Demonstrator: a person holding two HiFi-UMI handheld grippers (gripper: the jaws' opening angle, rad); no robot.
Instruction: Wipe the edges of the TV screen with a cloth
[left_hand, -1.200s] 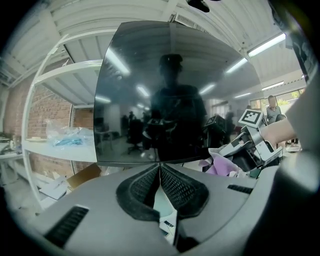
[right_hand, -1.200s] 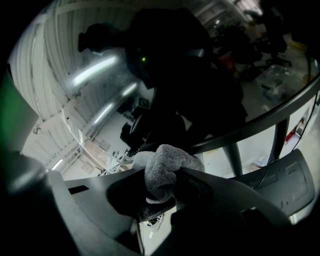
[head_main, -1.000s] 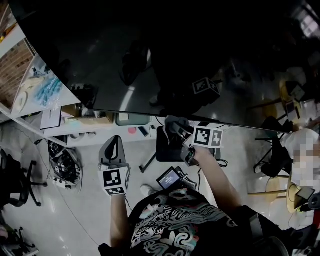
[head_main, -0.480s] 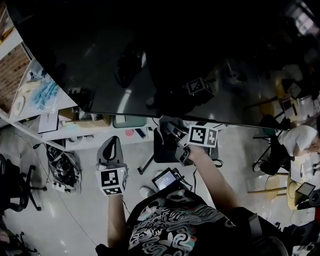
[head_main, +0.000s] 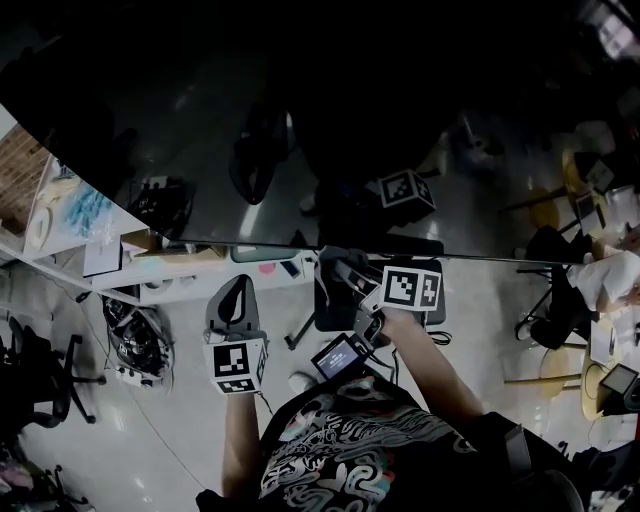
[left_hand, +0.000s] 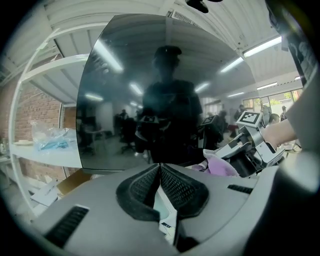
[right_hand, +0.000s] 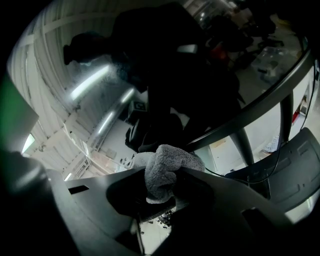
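Grey, fluffy cloth sits bunched in the pinch of the right tongs at the lower edge of the glossy dark TV screen; actual contact is hard to make out. Below that edge, the left tongs are pressed together.

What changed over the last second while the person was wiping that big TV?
The right gripper, jaws shut on the cloth, seems to have slid a little leftward along the bottom edge of the TV screen. The head camera shifted too, so the move is slight. Nothing was picked up or let go. The left gripper stays low beneath the screen, jaws together and empty.
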